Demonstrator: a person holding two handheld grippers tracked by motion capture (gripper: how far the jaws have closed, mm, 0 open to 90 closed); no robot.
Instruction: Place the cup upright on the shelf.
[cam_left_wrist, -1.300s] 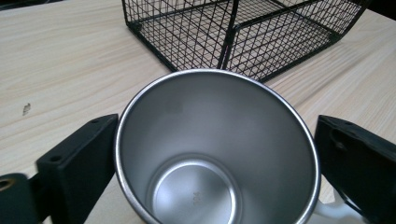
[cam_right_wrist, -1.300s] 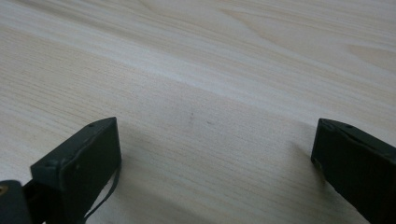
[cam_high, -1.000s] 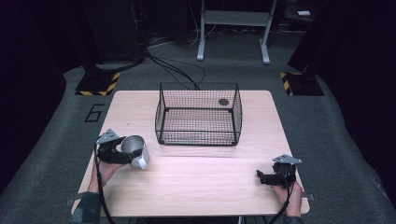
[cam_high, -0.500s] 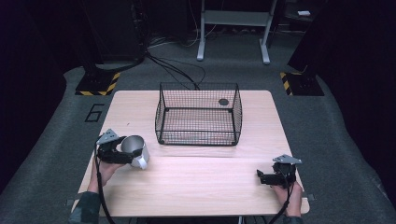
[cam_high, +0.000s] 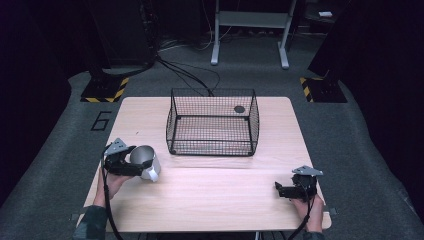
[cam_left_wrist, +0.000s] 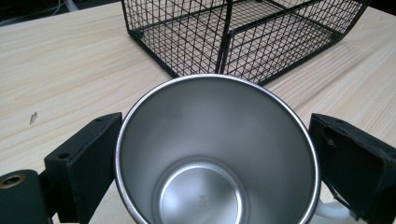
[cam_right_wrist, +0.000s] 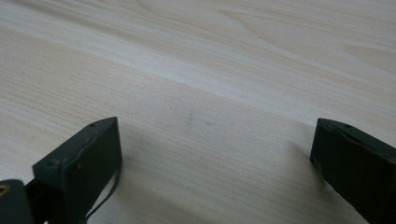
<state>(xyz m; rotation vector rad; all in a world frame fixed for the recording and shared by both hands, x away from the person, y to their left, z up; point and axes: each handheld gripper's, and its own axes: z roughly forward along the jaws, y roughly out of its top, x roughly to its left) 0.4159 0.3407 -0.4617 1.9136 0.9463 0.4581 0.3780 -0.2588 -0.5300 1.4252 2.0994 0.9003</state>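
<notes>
My left gripper (cam_high: 134, 164) clamps the steel cup (cam_high: 145, 162) at frame lower left; wire basket (cam_high: 212, 148) lies up-right, far nearer than my wide-open, empty right gripper (cam_high: 281, 189).

A large number 6 (cam_high: 102, 120) marked on the grey floor left of the table (cam_high: 210, 200)

Each gripper is a black block with two thick, squared black jaws, and a round screw hole shows on the upper face of each jaw near its tip. The left gripper (cam_high: 131, 162) and the right gripper (cam_high: 281, 189) each carry a grey three-cornered plate on top and trail a thin black cable. A dark sleeve (cam_high: 92, 224) covers the person's left forearm.
</notes>
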